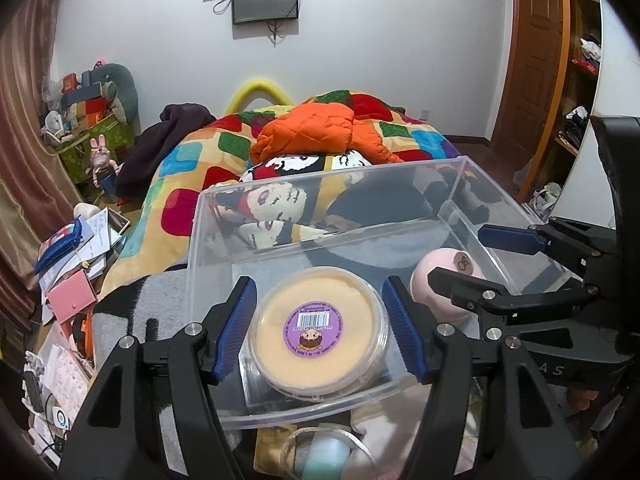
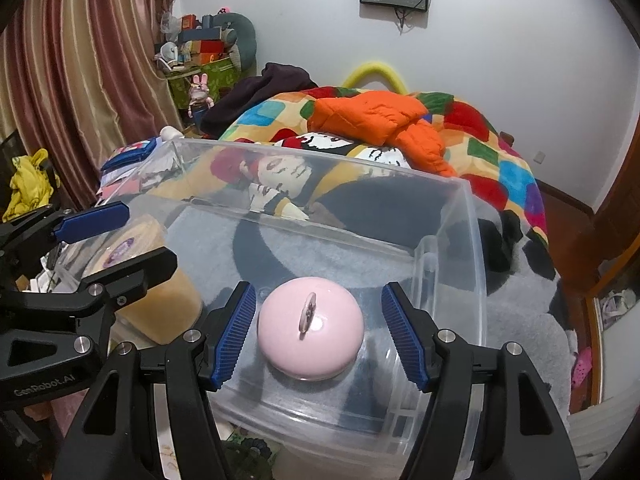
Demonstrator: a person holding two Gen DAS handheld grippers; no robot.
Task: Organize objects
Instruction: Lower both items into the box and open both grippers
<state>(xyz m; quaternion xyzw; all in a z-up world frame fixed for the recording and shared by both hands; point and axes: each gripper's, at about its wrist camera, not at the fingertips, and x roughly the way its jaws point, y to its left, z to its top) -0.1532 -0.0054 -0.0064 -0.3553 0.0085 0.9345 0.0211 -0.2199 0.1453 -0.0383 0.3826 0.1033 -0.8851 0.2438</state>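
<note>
Bedside clear bin [image 1: 208,240] holds round tub [image 1: 318,328] lying label-up.

Both tools share one build. The left gripper [image 1: 319,330] has black plastic arms with triangular cut-outs, round silver screws at the joints, and ribbed blue pads [image 1: 236,330] on its fingers. The right gripper [image 2: 319,330] looks identical, with the same blue pads [image 2: 399,332]. Pale lettering reading "GenRobot.AI" marks one black body.
</note>
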